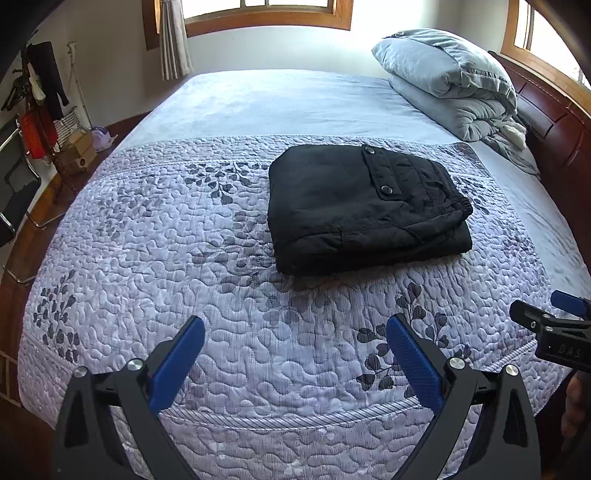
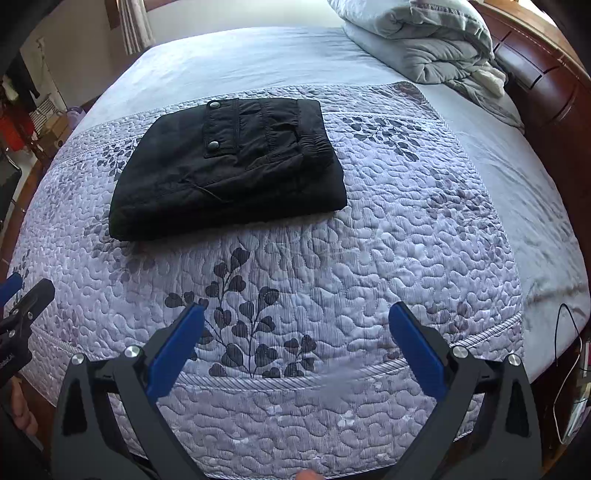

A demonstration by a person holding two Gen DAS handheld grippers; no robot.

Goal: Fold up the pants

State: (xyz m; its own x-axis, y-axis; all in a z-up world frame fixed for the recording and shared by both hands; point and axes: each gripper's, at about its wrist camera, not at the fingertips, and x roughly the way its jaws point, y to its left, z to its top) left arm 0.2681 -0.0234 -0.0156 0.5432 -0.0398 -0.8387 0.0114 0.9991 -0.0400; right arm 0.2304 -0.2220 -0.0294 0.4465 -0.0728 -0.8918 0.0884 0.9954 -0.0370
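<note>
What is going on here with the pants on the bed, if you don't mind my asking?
A person holds a two-finger gripper in each hand above a quilted bedspread. The black pants already lie folded into a compact stack on the quilt, pocket flap up. The left gripper and the right gripper both hover near the bed's front edge, jaws wide open, touching nothing. A folded comforter sits by the headboard.

Bedroom, daylight through wood-framed windows (image 1: 266,11). Bed under lavender leaf-print quilt (image 1: 147,229); grey pillows (image 1: 436,74) stacked by dark red wooden headboard (image 1: 554,122). Clothes rack (image 1: 40,92) beside white wall.
</note>
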